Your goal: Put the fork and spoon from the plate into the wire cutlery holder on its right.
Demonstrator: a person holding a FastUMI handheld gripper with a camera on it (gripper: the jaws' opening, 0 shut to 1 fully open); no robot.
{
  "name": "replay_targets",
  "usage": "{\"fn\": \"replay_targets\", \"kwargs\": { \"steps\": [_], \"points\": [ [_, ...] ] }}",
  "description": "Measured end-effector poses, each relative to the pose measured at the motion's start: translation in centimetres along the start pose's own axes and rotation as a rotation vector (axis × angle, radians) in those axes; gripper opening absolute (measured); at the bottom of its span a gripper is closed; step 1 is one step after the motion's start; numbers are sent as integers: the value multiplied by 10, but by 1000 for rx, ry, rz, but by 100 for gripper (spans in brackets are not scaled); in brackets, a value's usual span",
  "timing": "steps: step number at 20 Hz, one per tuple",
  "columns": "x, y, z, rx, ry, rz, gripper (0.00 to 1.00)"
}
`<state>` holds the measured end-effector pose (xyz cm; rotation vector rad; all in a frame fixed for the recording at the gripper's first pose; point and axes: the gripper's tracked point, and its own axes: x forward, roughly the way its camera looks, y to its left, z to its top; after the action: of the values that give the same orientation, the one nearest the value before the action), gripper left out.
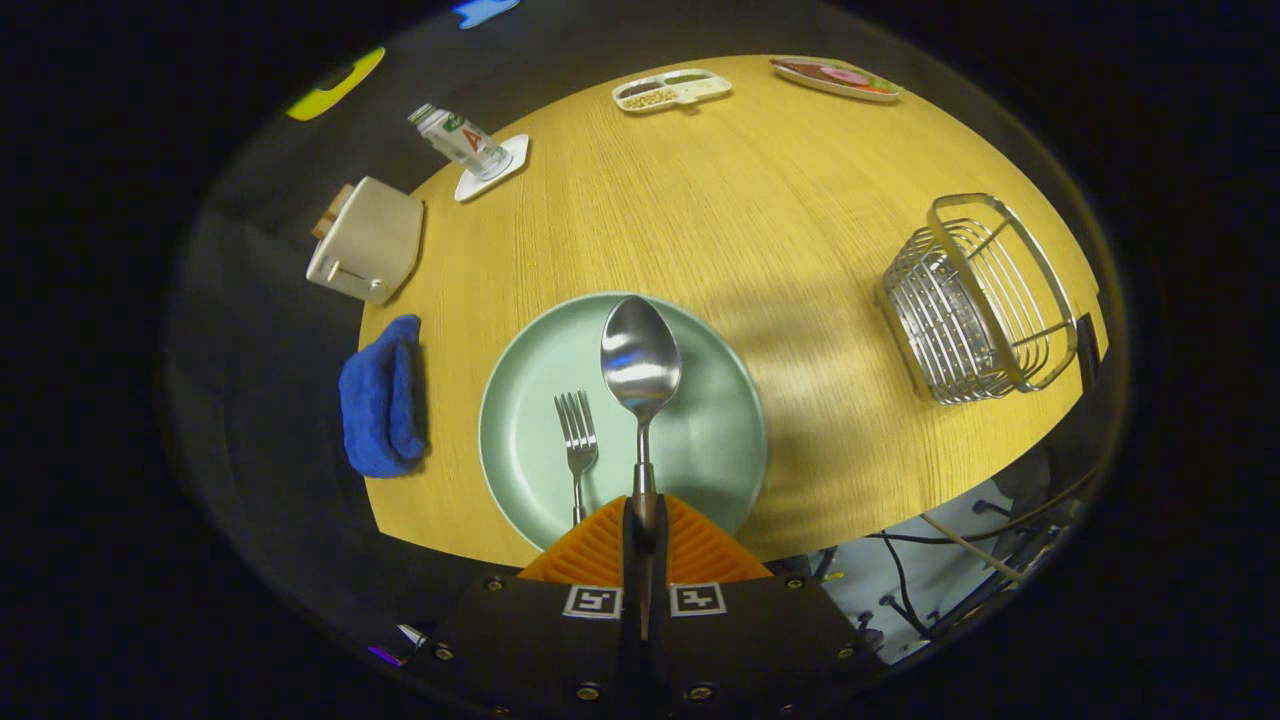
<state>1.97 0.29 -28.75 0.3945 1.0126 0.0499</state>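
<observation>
My gripper is shut on the handle of a steel spoon, and the spoon's bowl sticks out ahead of the fingers, raised over the pale green plate. A steel fork lies on the plate just left of the spoon, its tines pointing away and its handle end hidden behind the left finger. The wire cutlery holder stands on the wooden table to the right of the plate, well apart from the fingers.
A blue cloth lies at the table's left edge beside the plate. Farther left sits a white toaster, and beyond it a bottle on a white coaster. Two small dishes rest at the far edge.
</observation>
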Motion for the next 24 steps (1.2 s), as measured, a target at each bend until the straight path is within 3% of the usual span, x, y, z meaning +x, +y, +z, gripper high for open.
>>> {"fn": "replay_targets", "kwargs": {
  "steps": [4,13,20,24],
  "points": [
    [-26,-12,18,107,-93,32,3],
    [-82,-74,51,356,-286,-11,3],
    [-79,-102,39,520,-261,-39,3],
    [-74,-107,36,535,-232,-61,3]
  ]
}}
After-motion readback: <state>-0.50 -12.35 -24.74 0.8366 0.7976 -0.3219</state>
